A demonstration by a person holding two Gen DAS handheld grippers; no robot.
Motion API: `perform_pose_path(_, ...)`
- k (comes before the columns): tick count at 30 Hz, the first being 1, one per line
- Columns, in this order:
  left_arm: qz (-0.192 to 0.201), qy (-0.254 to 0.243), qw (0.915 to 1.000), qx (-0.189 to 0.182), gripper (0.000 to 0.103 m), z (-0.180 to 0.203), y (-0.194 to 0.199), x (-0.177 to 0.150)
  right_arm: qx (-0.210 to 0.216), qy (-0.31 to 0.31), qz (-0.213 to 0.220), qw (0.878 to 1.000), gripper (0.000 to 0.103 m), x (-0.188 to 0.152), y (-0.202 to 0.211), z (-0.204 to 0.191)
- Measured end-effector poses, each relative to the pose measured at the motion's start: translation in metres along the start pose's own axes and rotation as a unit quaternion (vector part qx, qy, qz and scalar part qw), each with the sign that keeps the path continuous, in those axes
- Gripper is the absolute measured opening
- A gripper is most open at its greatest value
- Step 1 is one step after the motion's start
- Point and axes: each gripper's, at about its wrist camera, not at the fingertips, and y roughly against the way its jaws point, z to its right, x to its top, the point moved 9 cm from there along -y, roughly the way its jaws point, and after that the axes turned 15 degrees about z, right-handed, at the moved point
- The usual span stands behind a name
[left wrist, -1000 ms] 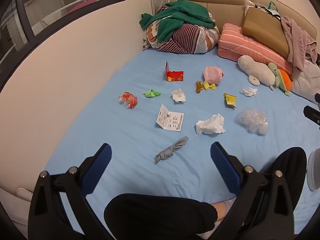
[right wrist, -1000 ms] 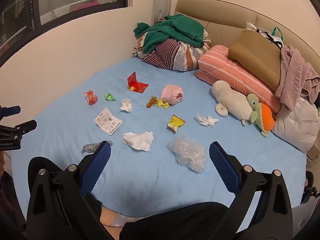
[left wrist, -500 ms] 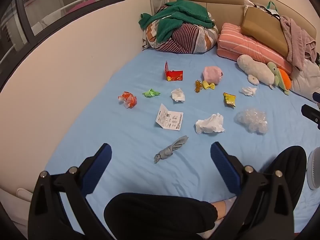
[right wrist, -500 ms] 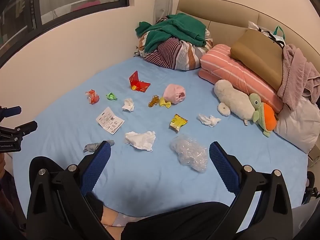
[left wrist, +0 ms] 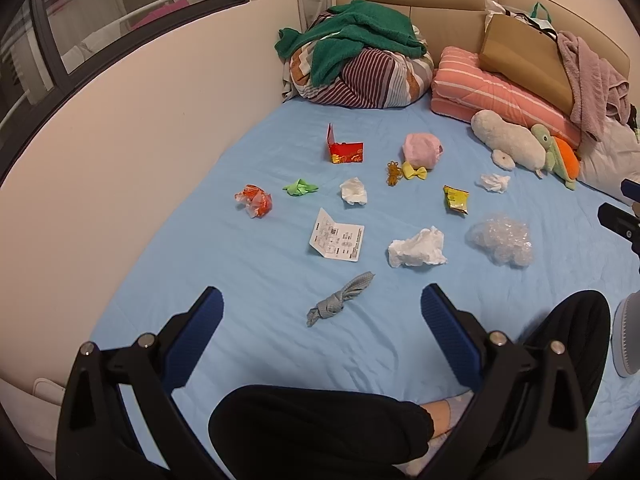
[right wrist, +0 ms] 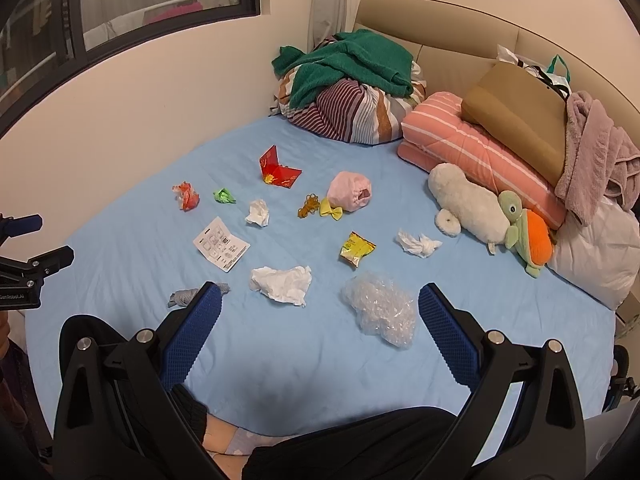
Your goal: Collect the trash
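Note:
Trash lies scattered on the blue bed sheet: a grey twisted rag, a crumpled white tissue, clear bubble wrap, a printed leaflet, a yellow snack wrapper, a red packet and an orange wrapper. My left gripper is open and empty, held above the sheet near the rag. My right gripper is open and empty, above the sheet near the tissue and bubble wrap.
A bedding bundle, a pink folded quilt, plush toys and a pink cap sit at the head of the bed. The wall runs along the left. My legs are in front. A white round object sits at right.
Both grippers have drifted very slightly; the views shift a little. Nothing was picked up or moved.

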Motion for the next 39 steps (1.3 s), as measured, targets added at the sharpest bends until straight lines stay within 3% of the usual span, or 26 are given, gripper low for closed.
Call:
perform_pose_path(17,0.0,-0.003,1.0,-0.005,0.099,-0.001,0.009,0.007,0.012,0.002,0.003,1.0,0.096,0.01,0.001,-0.004)
perform_pose_path(28,0.004,-0.003,0.9996,-0.027,0.099,0.008,0.017,0.012,0.014,0.004,0.001,1.0,0.096,0.007,0.0,-0.008)
perform_pose_path(39,0.01,-0.007,0.999,-0.043,0.099,0.021,0.018,0.01,0.043,0.01,-0.003,0.999,0.096,0.001,-0.002,-0.026)
